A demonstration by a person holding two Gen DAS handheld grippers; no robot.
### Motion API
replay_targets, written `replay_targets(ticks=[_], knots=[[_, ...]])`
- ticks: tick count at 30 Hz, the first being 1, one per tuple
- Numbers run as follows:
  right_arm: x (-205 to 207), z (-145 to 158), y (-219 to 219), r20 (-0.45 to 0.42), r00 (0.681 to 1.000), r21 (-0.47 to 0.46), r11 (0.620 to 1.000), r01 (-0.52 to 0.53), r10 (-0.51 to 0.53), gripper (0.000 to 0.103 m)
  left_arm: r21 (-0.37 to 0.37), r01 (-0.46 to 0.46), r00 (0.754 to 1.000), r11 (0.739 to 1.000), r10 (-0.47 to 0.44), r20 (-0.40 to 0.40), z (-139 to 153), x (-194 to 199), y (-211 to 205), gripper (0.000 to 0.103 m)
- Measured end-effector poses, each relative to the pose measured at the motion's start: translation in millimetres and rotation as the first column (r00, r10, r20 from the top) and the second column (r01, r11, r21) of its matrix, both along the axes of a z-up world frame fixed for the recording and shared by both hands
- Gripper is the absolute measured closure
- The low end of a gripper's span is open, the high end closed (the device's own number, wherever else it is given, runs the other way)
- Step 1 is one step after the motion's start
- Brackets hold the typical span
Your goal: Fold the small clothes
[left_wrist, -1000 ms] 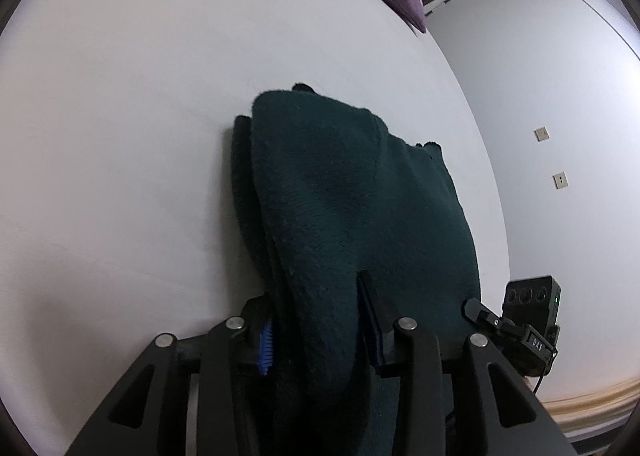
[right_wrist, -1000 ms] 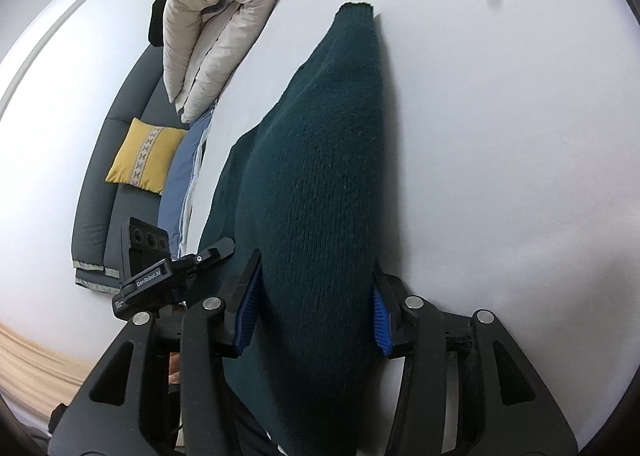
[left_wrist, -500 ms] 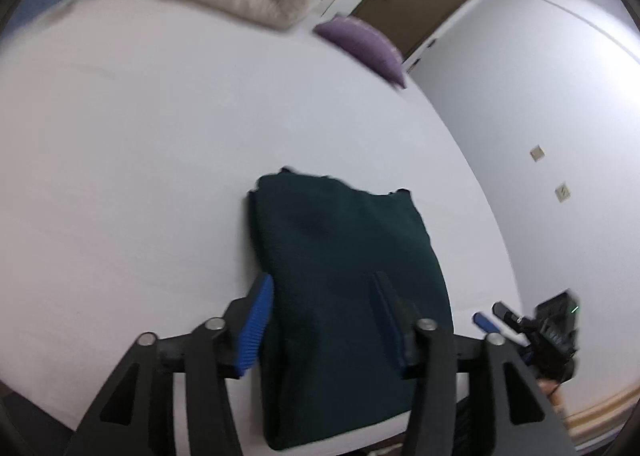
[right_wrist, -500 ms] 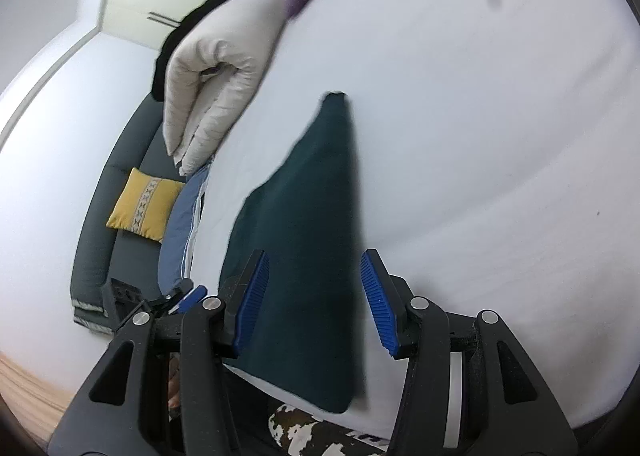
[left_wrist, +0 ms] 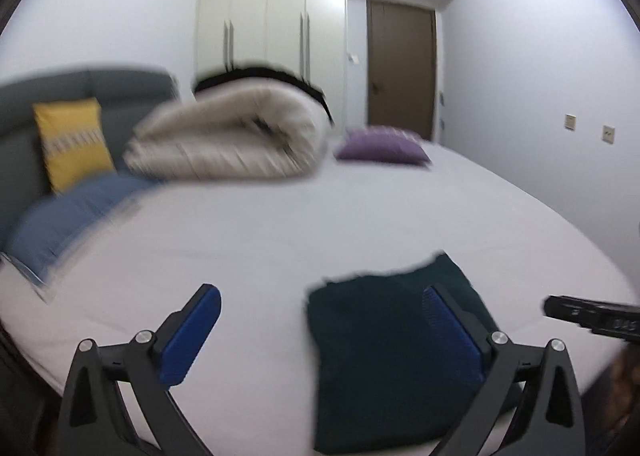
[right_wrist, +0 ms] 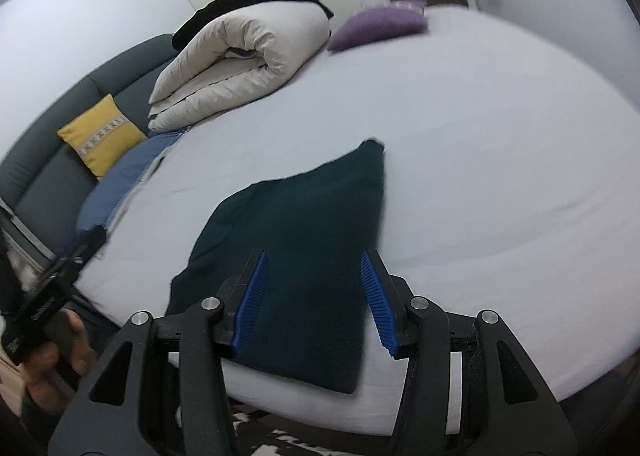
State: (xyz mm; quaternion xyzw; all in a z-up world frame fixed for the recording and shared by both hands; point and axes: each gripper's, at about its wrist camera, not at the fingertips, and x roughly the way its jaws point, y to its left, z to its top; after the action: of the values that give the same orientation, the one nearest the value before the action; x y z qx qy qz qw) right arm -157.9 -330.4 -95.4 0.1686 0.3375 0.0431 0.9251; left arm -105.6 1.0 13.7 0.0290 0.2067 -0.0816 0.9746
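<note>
On white bed (right_wrist: 500,160) – dark green folded top (right_wrist: 304,256) lies flat; left gripper (left_wrist: 320,328) opening wide, right gripper (right_wrist: 316,296) opening – both hold nothing

The white bed (right_wrist: 500,160) fills the room, its sheet smooth with a few soft creases. At the head end a rolled cream duvet (right_wrist: 244,64) sits bulky, with something black (right_wrist: 248,0) lying behind it. Just beside it, toward the far corner, rests a purple cushion (right_wrist: 380,22). Along the left edge lies a blue pillow (right_wrist: 124,184), and against the grey padded headboard (right_wrist: 60,128) leans a yellow cushion (right_wrist: 100,134) with a pale patterned band. Beyond stand pale wardrobe doors (left_wrist: 272,28) and a brown door (left_wrist: 400,68); two wall switches (left_wrist: 588,128) dot the right wall.
</note>
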Motion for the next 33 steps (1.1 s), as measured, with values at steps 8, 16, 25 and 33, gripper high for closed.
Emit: replay_targets(ticks=[8,16,25,33], knots=[[-38.4,39.7,28.3,0.128,0.989,-0.165,0.982,0.095,-0.074,0.018,0.034,-0.135,0.981,0.99,0.129,0.145,18.9,-23.4,5.9,0.0],[-82.0,71.2,58.4,0.356,0.921,-0.336,0.897,0.287,-0.161,0.0,-0.003,-0.19,0.932,0.982,0.181,0.314,45.0,-45.0,18.7,0.0],[-112.4,94.0,81.7,0.426,0.894,-0.365,0.878,0.309,-0.138,0.0,0.1,-0.188,0.935,0.977,0.147,0.323,46.8,-51.6,15.2,0.0],[-110.1,96.2,82.5,0.321,0.936,-0.337,0.907,0.254,-0.143,0.0,0.144,-0.15,0.989,0.978,0.146,0.039,21.6,-22.8,6.8,0.0]])
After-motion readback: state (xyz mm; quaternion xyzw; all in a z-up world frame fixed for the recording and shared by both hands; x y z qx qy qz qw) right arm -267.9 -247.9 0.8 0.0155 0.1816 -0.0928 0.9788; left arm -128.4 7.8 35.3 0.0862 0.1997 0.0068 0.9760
